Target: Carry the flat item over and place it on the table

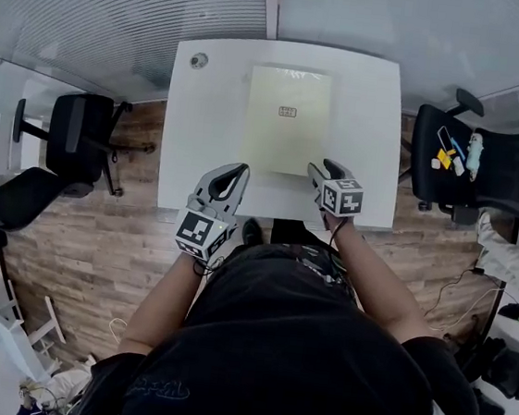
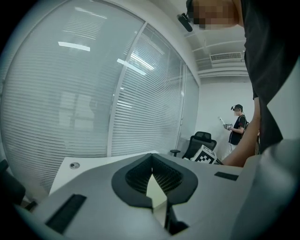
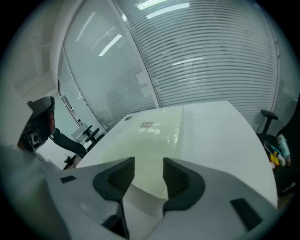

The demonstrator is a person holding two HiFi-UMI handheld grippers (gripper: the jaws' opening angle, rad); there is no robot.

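Sheet (image 1: 286, 119) lies flat on the table (image 1: 372, 122), with its near right corner at the right gripper (image 1: 316, 170).

Pale, thin and wide, it looks light, and it is likely to flex when lifted and to slide on the smooth top. I would take it by an edge or corner, ideally one on each side. The right gripper's jaws stand apart; the sheet's near edge shows between them, but the pads are not pressing on it. The left gripper (image 1: 237, 172), at the table's near edge just off the sheet's near left corner, is clenched tip to tip on nothing. No container shows; the chair (image 1: 487, 167) at right bears a few small things.
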